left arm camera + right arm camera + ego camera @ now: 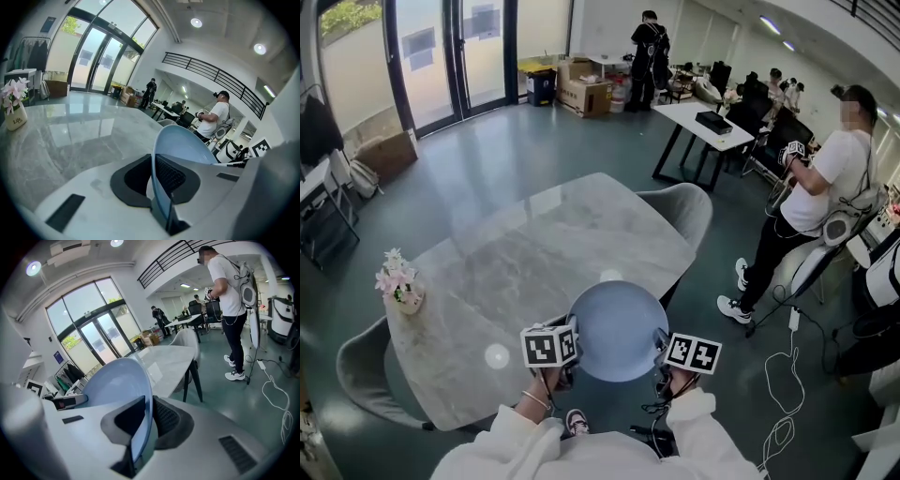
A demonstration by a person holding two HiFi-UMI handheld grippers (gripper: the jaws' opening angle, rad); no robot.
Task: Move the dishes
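two grippers share one pale blue plate (617, 330), each clamped on an opposite side of its rim. the left gripper (569, 364) has its jaws almost together, with only the thin edge of the plate pinched between the dark ribbed pads (169, 174). the right gripper (662, 354) bites the other side the same way. its jaws stand a little wider, yet they press on the rim too, and nothing else is between them.

the plate hangs just in front of the person's chest, at the near corner of the grey marble table (534, 253), partly over the tabletop and partly past its edge. from the left gripper view it looks lifted clear of the stone and tipped slightly, though the head view cannot settle whether its underside touches.

the two-sided hold makes sense. a wide, shallow dish gripped at one point on its rim would likely swing or slip, while a pinch on each side should hold it level and steady for carrying.

little stands on the table: one small pot of pink flowers (398, 286) sits near the left edge, well apart from the plate. a grey chair (680, 211) is tucked in at the far side. a person in a white shirt (830, 183) stands well off to the right.
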